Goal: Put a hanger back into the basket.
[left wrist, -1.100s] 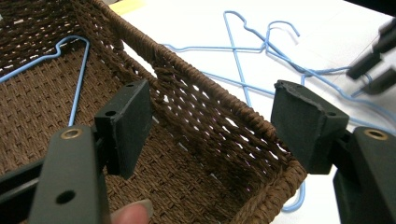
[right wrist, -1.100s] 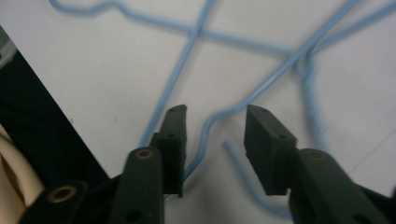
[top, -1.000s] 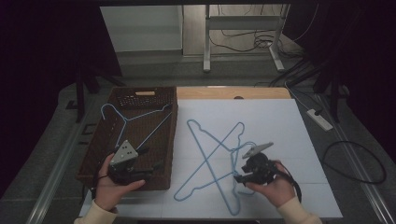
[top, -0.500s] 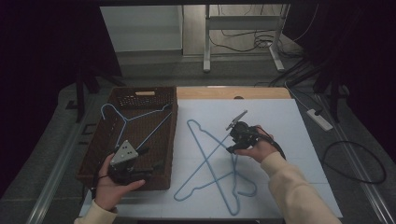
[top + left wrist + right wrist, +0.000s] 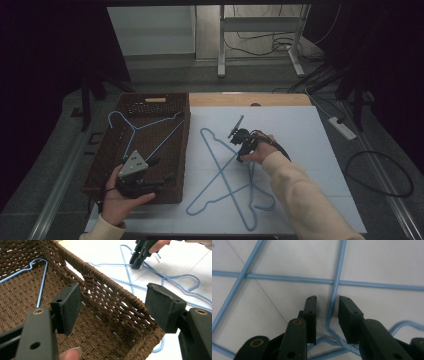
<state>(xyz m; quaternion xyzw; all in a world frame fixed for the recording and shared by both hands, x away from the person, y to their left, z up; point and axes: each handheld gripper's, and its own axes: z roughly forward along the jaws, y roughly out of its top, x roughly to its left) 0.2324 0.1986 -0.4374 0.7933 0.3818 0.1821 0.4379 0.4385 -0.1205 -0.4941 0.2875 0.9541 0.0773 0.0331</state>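
Fingers of the right gripper [image 5: 239,146] point down on two crossed blue wire hangers [image 5: 225,185] on the white table [image 5: 310,150]; a third hanger [image 5: 145,131] lies in the wicker basket [image 5: 150,105]; left gripper [image 5: 113,310] stands wide, straddling the basket's wall, holding nothing; right fingers [image 5: 349,317] have just been closing, one hanger's wire between them, a small gap remaining.

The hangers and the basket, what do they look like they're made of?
Hangers: thin wire, probably metal with a smooth light-blue coating; the neck is twisted like wire. Basket: dark brown woven cord or wicker, matte, with an open weave in its wall.
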